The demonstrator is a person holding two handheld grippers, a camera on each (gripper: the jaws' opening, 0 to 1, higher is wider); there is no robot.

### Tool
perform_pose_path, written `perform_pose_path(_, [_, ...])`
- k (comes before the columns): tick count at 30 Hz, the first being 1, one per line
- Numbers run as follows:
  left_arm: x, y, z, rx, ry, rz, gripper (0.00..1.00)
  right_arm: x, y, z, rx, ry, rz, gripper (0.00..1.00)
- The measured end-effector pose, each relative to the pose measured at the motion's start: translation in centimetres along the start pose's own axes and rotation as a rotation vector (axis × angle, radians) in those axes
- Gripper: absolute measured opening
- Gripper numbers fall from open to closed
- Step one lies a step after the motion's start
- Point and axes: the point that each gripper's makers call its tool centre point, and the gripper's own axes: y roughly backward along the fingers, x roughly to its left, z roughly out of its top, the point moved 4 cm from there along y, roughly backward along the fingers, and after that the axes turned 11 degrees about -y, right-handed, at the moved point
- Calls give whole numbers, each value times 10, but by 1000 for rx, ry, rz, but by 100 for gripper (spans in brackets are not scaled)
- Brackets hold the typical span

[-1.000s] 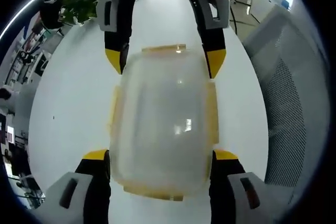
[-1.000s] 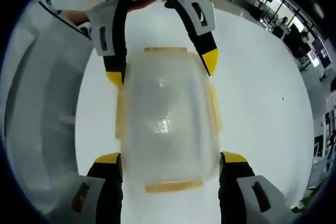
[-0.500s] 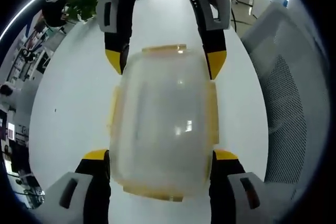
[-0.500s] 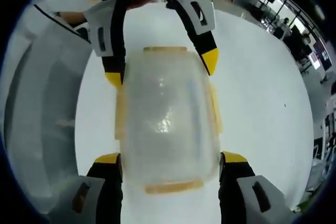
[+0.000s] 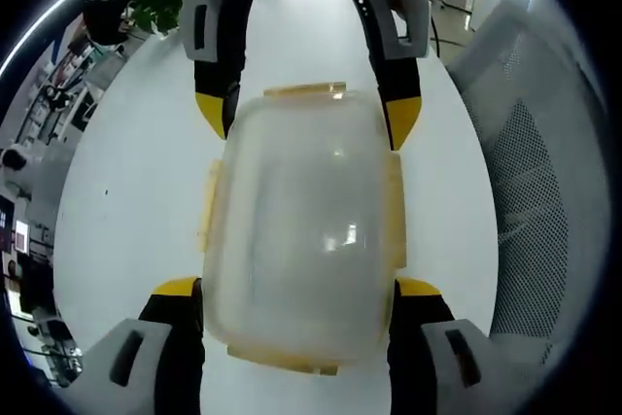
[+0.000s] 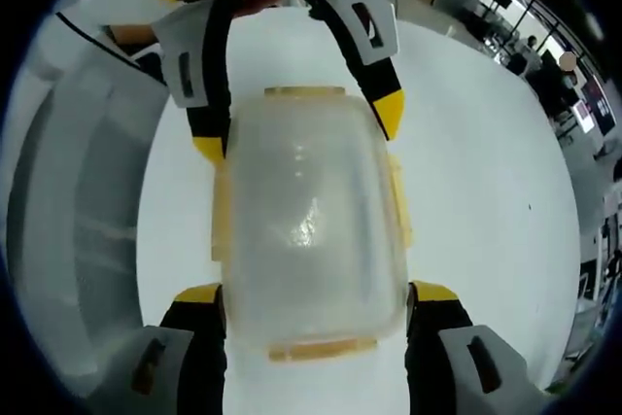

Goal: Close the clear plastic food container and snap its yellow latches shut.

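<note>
White table [image 5: 126,191], container [image 5: 301,230] btwn both grippers' jaws

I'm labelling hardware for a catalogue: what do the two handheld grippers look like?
Both match. The left gripper and right gripper have black jaws with yellow tips and light grey outer shells bearing small dark slots. The far gripper's body shows a yellow ring in the right gripper view.

Clear container [image 5: 301,240], yellow latches [image 5: 393,211], white table [image 5: 126,201]
</note>
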Motion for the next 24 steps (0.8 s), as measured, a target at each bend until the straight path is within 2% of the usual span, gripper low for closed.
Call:
perform_pose_path(8, [2, -1, -1, 3, 3, -6, 78, -2, -1, 1, 4, 3, 1, 76])
perform_pose_path(24, [25, -6, -7, 8, 1, -10, 78, -24, -4, 7, 5, 5, -8, 76])
